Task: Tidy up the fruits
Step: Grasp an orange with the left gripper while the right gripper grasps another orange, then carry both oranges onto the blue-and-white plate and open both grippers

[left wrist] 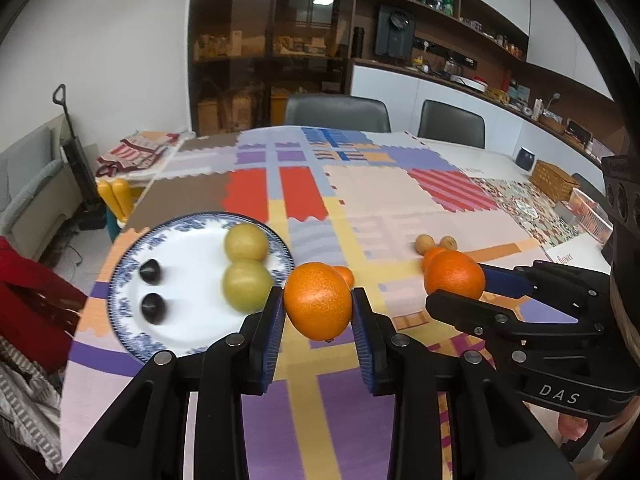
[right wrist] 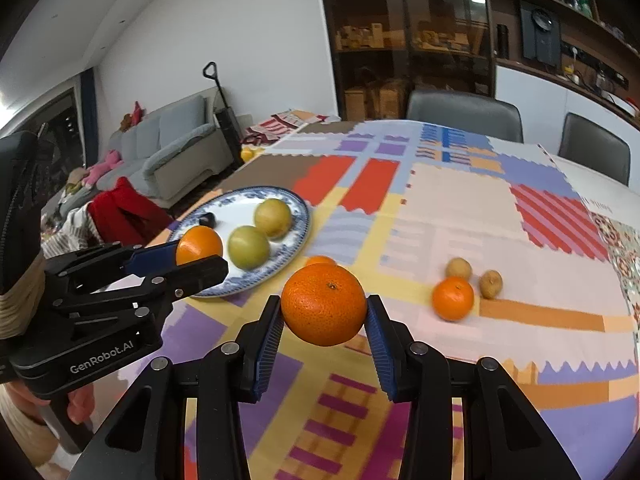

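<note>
My left gripper (left wrist: 318, 308) is shut on an orange (left wrist: 318, 300) held above the table beside the blue-rimmed white plate (left wrist: 188, 336). The plate holds two green fruits (left wrist: 247, 286) and two dark chestnuts (left wrist: 151, 271). My right gripper (right wrist: 324, 320) is shut on another orange (right wrist: 324, 309) above the tablecloth; it also shows in the left wrist view (left wrist: 454, 276). A small orange (right wrist: 453, 298) and two small brown fruits (right wrist: 458, 268) lie on the cloth to the right. Another small orange (right wrist: 320, 260) lies behind the held one, near the plate (right wrist: 298, 236).
The table carries a colourful patchwork cloth (left wrist: 360, 200). A wicker basket (left wrist: 554, 178) and a clear box (left wrist: 592, 212) stand at the far right. Chairs (left wrist: 336, 112) line the far side. A sofa (right wrist: 168, 152) and red cloth (right wrist: 120, 212) are left of the table.
</note>
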The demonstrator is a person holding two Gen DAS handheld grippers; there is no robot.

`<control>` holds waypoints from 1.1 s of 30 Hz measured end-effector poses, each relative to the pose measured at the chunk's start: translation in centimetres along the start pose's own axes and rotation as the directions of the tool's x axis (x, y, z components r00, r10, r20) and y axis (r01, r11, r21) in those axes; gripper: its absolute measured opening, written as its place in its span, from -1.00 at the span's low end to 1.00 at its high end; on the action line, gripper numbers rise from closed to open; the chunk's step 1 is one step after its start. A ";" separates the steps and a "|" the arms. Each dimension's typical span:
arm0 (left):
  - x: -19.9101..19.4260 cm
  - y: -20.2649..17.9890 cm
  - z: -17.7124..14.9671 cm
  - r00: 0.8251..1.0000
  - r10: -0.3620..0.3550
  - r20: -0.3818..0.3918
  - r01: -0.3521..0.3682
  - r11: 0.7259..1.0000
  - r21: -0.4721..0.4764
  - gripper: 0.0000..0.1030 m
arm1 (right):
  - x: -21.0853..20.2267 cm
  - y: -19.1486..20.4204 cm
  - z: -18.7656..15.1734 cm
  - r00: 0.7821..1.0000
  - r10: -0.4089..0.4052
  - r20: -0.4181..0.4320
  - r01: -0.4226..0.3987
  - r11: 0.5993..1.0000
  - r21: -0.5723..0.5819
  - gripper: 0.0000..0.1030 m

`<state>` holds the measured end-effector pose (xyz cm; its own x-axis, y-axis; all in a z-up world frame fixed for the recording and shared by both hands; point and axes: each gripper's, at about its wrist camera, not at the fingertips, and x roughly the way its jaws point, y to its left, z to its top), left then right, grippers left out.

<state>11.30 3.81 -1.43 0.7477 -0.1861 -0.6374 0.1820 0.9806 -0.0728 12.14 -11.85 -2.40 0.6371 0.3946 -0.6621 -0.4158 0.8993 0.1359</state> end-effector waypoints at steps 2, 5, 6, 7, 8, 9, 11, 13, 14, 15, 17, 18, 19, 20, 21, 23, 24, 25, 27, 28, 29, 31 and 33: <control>-0.5 0.5 -0.1 1.000 0.013 0.007 -0.013 1.000 -0.007 -0.37 | 0.0 0.7 0.3 1.000 0.014 0.006 -0.014 1.000 -0.015 -0.17; -1.1 1.5 -0.4 0.999 0.037 0.014 -0.037 0.999 -0.019 -0.37 | 0.2 1.6 0.6 0.999 0.032 0.010 -0.032 0.999 -0.033 -0.17; -1.2 1.8 -0.5 0.999 0.044 0.014 -0.044 0.999 -0.023 -0.37 | 0.3 1.9 0.8 0.999 0.038 0.010 -0.038 0.998 -0.040 -0.17; -1.4 2.1 -0.6 0.999 0.052 0.015 -0.052 0.998 -0.029 -0.37 | 0.5 2.2 0.8 0.999 0.043 0.009 -0.043 0.998 -0.045 -0.17; -1.5 2.6 -0.7 0.998 0.061 0.015 -0.060 0.998 -0.033 -0.37 | 0.6 2.6 0.9 0.999 0.049 0.008 -0.048 0.998 -0.051 -0.17; -1.6 2.9 -0.7 0.998 0.067 0.014 -0.066 0.997 -0.033 -0.37 | 0.8 2.9 1.1 0.998 0.054 0.007 -0.054 0.997 -0.059 -0.17; -1.8 3.5 -0.8 0.997 0.081 0.015 -0.081 0.996 -0.036 -0.37 | 1.2 3.8 1.4 0.998 0.065 0.006 -0.065 0.995 -0.080 -0.17; -1.9 4.2 -0.9 0.995 0.096 0.017 -0.096 0.995 -0.039 -0.37 | 1.5 4.5 1.7 0.997 0.076 0.005 -0.075 0.993 -0.093 -0.17; -1.9 4.7 -0.9 0.994 0.108 0.018 -0.107 0.993 -0.040 -0.37 | 1.8 4.9 2.0 0.996 0.084 0.004 -0.083 0.992 -0.100 -0.17; -2.1 5.0 -1.0 0.993 0.115 0.018 -0.114 0.993 -0.040 -0.37 | 2.0 5.0 2.2 0.996 0.088 0.004 -0.087 0.991 -0.103 -0.17; -2.1 5.8 -0.9 0.991 0.131 0.017 -0.130 0.991 -0.045 -0.37 | 2.6 5.8 2.8 0.995 0.100 0.000 -0.099 0.988 -0.116 -0.17; -2.1 6.3 -0.9 0.991 0.136 0.015 -0.135 0.990 -0.048 -0.37 | 2.9 6.0 3.0 0.995 0.104 -0.002 -0.103 0.988 -0.119 -0.17; -2.1 6.7 -0.8 0.990 0.141 0.012 -0.141 0.989 -0.049 -0.37 | 3.3 6.3 3.3 0.994 0.109 -0.006 -0.109 0.986 -0.122 -0.17; -2.1 7.1 -0.7 0.989 0.148 0.008 -0.148 0.988 -0.050 -0.37 | 3.7 6.6 3.5 0.993 0.116 -0.010 -0.116 0.985 -0.126 -0.17; -2.0 7.6 -0.7 0.988 0.152 0.005 -0.151 0.987 -0.052 -0.37 | 4.0 6.8 3.7 0.993 0.117 -0.013 -0.118 0.985 -0.129 -0.17; -1.8 8.3 -0.4 0.988 0.156 -0.003 -0.155 0.987 -0.050 -0.37 | 4.7 7.3 4.2 0.992 0.124 -0.022 -0.125 0.983 -0.133 -0.17; -1.6 8.7 -0.2 0.988 0.157 -0.005 -0.157 0.986 -0.049 -0.37 | 5.1 7.5 4.5 0.991 0.128 -0.028 -0.130 0.982 -0.135 -0.17; -1.4 9.1 -0.1 0.988 0.157 -0.007 -0.157 0.987 -0.047 -0.37 | 5.7 7.7 4.8 0.990 0.133 -0.039 -0.137 0.982 -0.131 -0.17; -0.7 9.9 0.2 0.988 0.154 -0.013 -0.155 0.987 -0.046 -0.37 | 6.6 8.0 5.3 0.988 0.146 -0.054 -0.152 0.981 -0.122 -0.17; -0.4 10.3 0.4 0.989 0.149 -0.016 -0.150 0.988 -0.046 -0.37 | 7.0 8.1 5.6 0.987 0.148 -0.058 -0.154 0.981 -0.119 -0.17; 0.0 10.7 0.5 0.990 0.142 -0.022 -0.143 0.989 -0.048 -0.37 | 7.4 8.3 5.9 0.987 0.151 -0.061 -0.157 0.981 -0.118 -0.17; 0.8 11.5 0.8 0.991 0.133 -0.034 -0.135 0.989 -0.055 -0.37 | 8.1 8.6 6.5 0.987 0.145 -0.064 -0.152 0.981 -0.124 -0.17; 1.6 12.3 1.0 0.992 0.120 -0.048 -0.123 0.990 -0.063 -0.37 | 8.9 8.9 7.1 0.987 0.145 -0.068 -0.153 0.979 -0.132 -0.17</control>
<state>15.40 15.48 -2.55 0.7329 -0.0639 -0.6774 0.0482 0.9980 -0.0419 18.69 1.03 -1.84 0.5245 0.5066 -0.6843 -0.5901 0.7956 0.1368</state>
